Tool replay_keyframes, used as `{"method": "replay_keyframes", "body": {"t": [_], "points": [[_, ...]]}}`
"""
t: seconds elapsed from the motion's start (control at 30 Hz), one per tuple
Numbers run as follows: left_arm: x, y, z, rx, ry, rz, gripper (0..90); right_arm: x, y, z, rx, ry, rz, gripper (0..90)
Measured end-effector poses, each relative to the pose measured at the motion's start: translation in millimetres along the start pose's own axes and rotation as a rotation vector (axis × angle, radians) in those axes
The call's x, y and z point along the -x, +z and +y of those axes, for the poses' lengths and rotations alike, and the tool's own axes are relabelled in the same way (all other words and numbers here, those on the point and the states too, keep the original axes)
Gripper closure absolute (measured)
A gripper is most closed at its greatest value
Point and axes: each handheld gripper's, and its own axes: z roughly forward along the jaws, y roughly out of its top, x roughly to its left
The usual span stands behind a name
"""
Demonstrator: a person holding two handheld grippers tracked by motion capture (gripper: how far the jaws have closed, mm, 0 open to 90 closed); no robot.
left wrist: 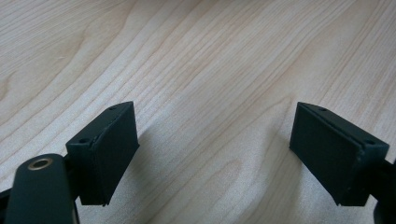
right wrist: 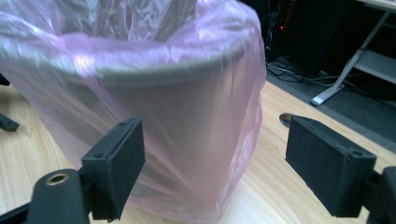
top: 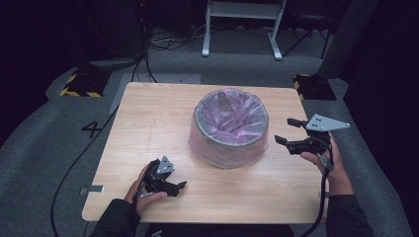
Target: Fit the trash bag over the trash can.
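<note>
A grey bin (top: 231, 129) lined with a thin pink plastic bag (right wrist: 219, 140) stands on the middle of the light wooden surface (top: 148, 123); the bag's edge is folded down over the rim and hangs loosely around the outside wall to the bottom. The bin sits just ahead of the right gripper (top: 290, 132), whose jaws are spread wide and hold nothing. In the right gripper view the bagged wall lies straight between and beyond the two jaws, close but not touching them. The left gripper (top: 177, 187) is low over the near part of the surface, well apart from the bin, its jaws also spread, with bare wood grain between them. Around the surface lies a grey carpeted floor (top: 44, 133), with black cables trailing across it. Beyond the far edge are yellow-and-black striped blocks (top: 81, 84) and the white legs of a frame (top: 242, 29), against a dark room.
</note>
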Motion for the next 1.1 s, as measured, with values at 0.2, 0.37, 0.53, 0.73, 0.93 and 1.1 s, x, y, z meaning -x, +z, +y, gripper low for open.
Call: {"method": "replay_keyframes", "body": {"t": [0.2, 0.37, 0.53, 0.73, 0.93, 1.1], "points": [[-0.2, 0.0, 0.1, 0.0, 0.002, -0.002, 14.8, -3.8, 1.2, 14.7, 0.001, -0.024, 0.001, 19.9], [-0.5, -0.1, -0.2, 0.0, 0.003, -0.004, 14.8, -3.6, 4.0, 24.5, 0.01, -0.02, -0.007, 19.3], [-0.5, -0.2, -0.1, 0.0, 0.004, -0.004, 14.8, -2.6, 6.7, 31.3, 0.014, -0.018, 0.002, 19.4], [-0.5, -0.2, -0.1, 0.0, 0.004, -0.005, 14.8, -0.7, 6.9, 41.5, 0.015, -0.026, 0.007, 19.5], [-0.6, -0.2, -0.1, -0.001, 0.004, -0.005, 14.8, -5.1, 9.6, 55.1, 0.024, -0.03, 0.006, 21.7], [-0.5, -0.2, -0.1, 0.0, 0.004, -0.005, 14.8, -9.4, 14.5, 62.1, 0.018, -0.044, 0.013, 21.4]]}}
